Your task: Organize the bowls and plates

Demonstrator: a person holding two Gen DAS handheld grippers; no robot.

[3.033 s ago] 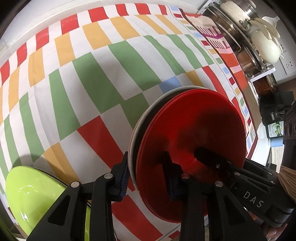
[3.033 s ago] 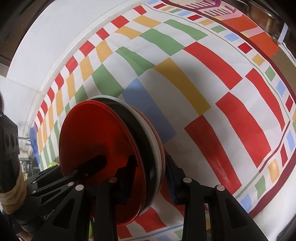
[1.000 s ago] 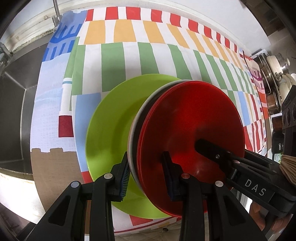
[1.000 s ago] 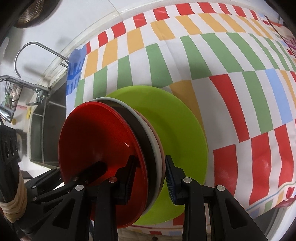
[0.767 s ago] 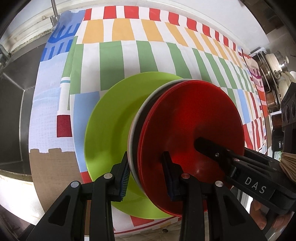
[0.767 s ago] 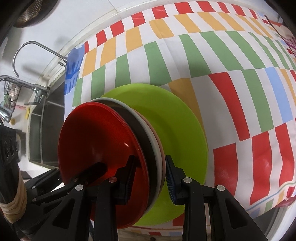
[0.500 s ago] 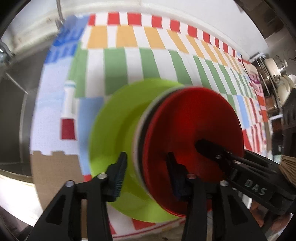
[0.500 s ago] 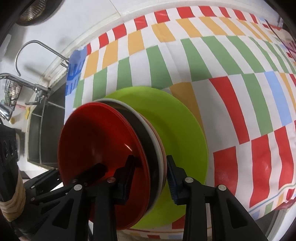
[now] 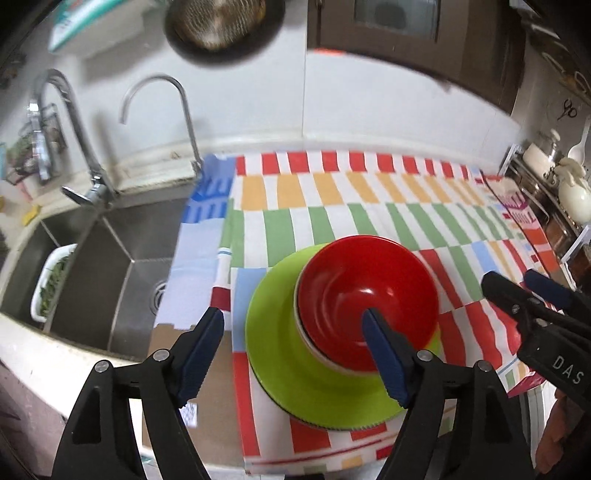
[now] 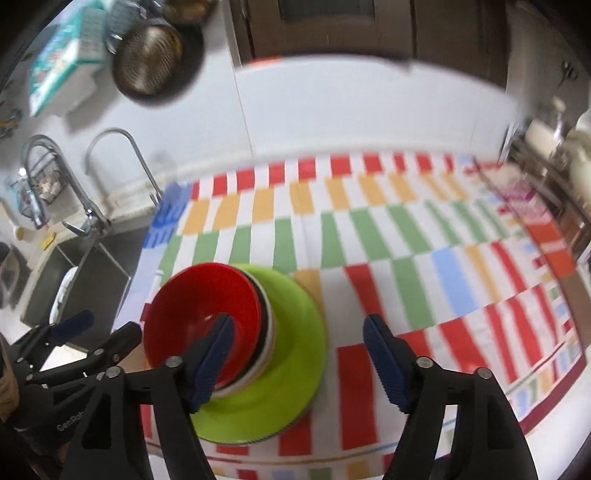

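A stack of bowls [image 9: 365, 295], red on top with black and white ones under it, stands on a lime green plate [image 9: 280, 343] on the striped cloth. My left gripper [image 9: 293, 356] hangs above and in front of the stack. Its jaws are opening and the pads touch nothing. In the right wrist view the same stack [image 10: 199, 310] and green plate [image 10: 295, 332] lie below my right gripper [image 10: 299, 360], whose jaws are also opening around nothing. Each gripper shows in the other's view: the right gripper [image 9: 513, 284] and the left gripper [image 10: 109, 326].
A steel sink [image 9: 110, 277] with two faucets [image 9: 162, 96] and a white basket of greens [image 9: 51, 284] lies left of the cloth [image 9: 332, 221]. A rack with pots and a white jug [image 9: 554, 184] stands at the right. A metal strainer [image 9: 218, 22] hangs on the wall.
Both grippers opened and let go of the bowl stack, then rose and pulled back. The stack now rests on the green plate.
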